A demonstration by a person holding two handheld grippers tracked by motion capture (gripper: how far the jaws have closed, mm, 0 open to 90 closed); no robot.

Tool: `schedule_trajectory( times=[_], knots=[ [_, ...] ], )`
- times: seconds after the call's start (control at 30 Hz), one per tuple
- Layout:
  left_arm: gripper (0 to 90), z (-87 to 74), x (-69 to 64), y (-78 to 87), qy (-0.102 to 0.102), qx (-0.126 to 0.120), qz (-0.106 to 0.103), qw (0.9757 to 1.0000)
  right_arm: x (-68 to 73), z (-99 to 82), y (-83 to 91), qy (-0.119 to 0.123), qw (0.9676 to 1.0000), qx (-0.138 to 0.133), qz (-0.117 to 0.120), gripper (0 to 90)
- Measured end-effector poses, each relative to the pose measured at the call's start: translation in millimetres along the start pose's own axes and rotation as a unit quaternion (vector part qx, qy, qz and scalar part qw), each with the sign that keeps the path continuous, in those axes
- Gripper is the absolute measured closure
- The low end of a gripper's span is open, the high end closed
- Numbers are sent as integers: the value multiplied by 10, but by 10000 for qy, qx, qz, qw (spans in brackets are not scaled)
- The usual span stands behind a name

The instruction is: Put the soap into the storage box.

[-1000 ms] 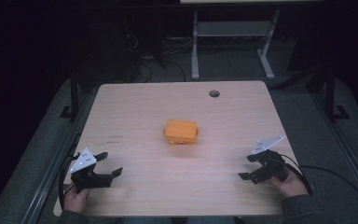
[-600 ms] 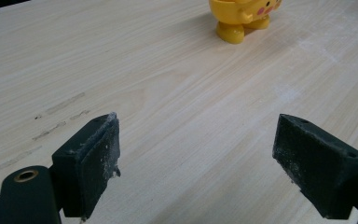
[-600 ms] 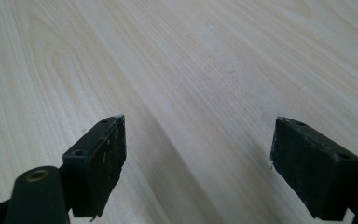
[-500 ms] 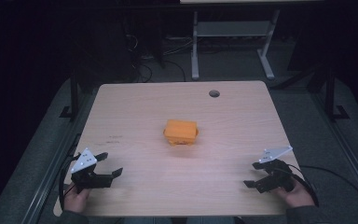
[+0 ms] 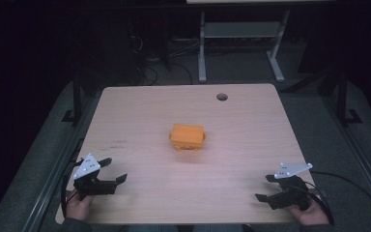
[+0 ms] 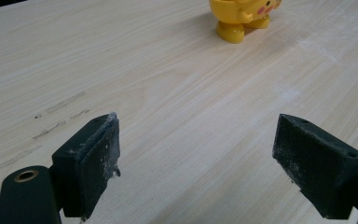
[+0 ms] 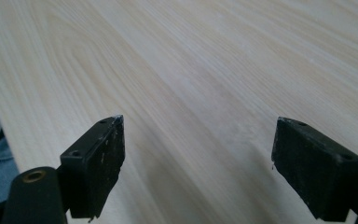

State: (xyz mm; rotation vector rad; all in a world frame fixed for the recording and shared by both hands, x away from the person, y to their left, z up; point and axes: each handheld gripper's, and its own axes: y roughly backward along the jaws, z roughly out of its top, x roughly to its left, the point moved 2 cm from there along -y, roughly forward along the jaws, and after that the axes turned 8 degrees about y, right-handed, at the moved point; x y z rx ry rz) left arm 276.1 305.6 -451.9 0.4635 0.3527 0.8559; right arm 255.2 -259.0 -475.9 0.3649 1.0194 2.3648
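Resting: you kept both grippers low at the table's [image 5: 140, 111] near corners, leaving the middle free.
Left gripper [image 5: 110, 170]: jaws spread wide, empty, aimed at the toy.
Right gripper [image 5: 264, 188]: jaws spread wide, empty, over bare wood.
Toy [image 5: 188, 137]: stood mid-table, well apart from both, reachable by either.

A dim lab or test room set up for recording — not a home. A bare pale wood-grain counter [image 5: 140, 125] with rounded corners and a round cable hole [image 5: 221, 97] stands on grey carpet [image 5: 43, 159]. Behind it, in near darkness, loose cables [image 5: 149, 72] lie tangled on the floor beside the white metal legs of another desk frame [image 5: 236, 38]. Dark metal stands [image 5: 77, 96] flank the counter on both sides. A black cable [image 5: 352, 181] trails over the carpet at the right — bare, functional surroundings throughout.
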Motion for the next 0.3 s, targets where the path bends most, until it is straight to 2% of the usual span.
schedule_trajectory(
  times=[0.17, 0.2, 0.3],
  knots=[
    [143, 0, -1, 6, 22, -7, 11, 10000, 104, -28, 24, 38, 9996, -124, -235, 142],
    [143, 0, -3, 5, 26, -17, 5, 10000, 118, -57, 47, -77, 9993, -194, -299, 142],
    [143, 1, -7, 3, 7, -8, -4, 10000, 123, -71, 85, -159, 9987, -332, -339, 142]
  ],
)
